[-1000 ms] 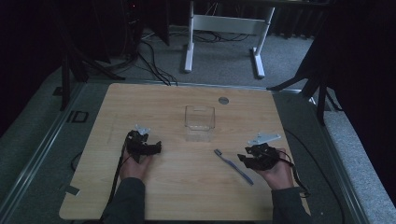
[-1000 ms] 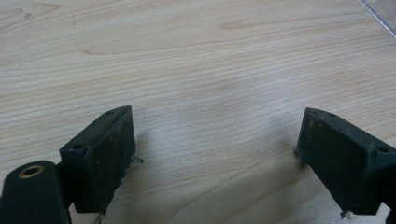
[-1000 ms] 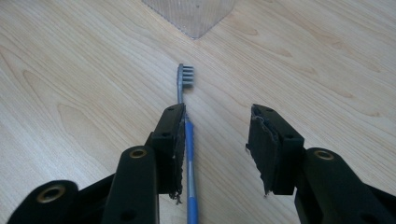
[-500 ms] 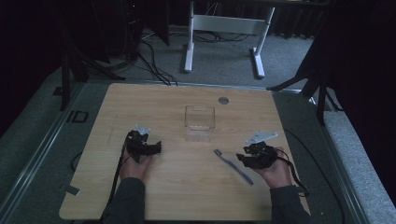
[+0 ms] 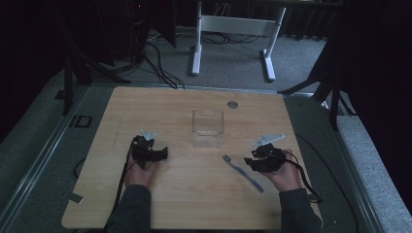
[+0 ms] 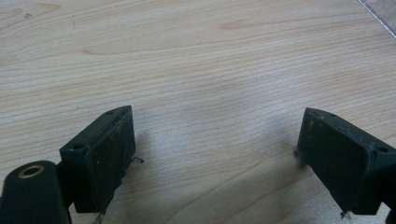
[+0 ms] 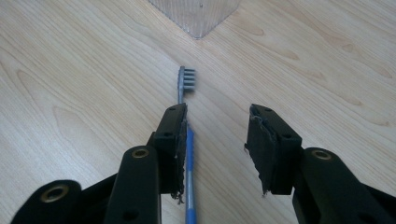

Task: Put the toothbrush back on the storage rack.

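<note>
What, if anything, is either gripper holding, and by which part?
Nothing. The right gripper stands open over the blue plastic toothbrush, which lies beside one jaw; the left gripper is open over bare wood.

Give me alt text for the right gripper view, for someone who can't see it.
Two open black jaws of the right gripper hang over a blue toothbrush lying flat on a wooden table. Its handle runs along the inner side of one jaw, its bristle head pointing towards a clear container beyond.

Toothbrush (image 5: 242,172) flat on table (image 5: 170,107), right hand-held gripper (image 5: 256,163) seemingly just beside it

One toothbrush (image 5: 242,173), one container (image 5: 207,127) (clear)
</note>
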Demonstrator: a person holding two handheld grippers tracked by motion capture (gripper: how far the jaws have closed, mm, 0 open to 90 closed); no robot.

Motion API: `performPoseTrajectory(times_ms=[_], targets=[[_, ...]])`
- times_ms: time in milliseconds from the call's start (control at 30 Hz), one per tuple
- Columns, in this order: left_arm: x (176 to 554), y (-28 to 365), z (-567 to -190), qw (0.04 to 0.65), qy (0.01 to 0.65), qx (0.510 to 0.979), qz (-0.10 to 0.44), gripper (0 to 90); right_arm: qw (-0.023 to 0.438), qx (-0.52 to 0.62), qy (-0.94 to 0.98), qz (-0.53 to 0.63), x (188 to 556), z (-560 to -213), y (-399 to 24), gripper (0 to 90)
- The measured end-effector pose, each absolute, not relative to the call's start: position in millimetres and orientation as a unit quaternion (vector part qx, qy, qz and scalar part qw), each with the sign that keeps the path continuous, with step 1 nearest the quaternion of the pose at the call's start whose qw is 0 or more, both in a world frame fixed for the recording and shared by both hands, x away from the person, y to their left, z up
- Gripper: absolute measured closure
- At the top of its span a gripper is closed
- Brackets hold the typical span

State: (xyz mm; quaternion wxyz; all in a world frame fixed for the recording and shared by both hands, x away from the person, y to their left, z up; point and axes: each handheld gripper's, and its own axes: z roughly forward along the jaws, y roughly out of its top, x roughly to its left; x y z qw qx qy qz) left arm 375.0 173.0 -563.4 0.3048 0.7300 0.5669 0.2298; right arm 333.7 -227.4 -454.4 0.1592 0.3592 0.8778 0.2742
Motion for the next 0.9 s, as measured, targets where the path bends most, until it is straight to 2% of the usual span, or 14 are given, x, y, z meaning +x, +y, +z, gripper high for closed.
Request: performPoseTrajectory(times_ms=[533, 900], targets=[[375, 173, -563, 0.305, 0.567, 0.73, 0.23, 11.7, 0.147, 0.357, 0.885, 0.259, 342, -453, -225, 57.5], [375, 173, -563, 0.305, 0.567, 0.73, 0.23, 11.7, 0.159, 0.351, 0.885, 0.262, 345, -446, -222, 61.2]])
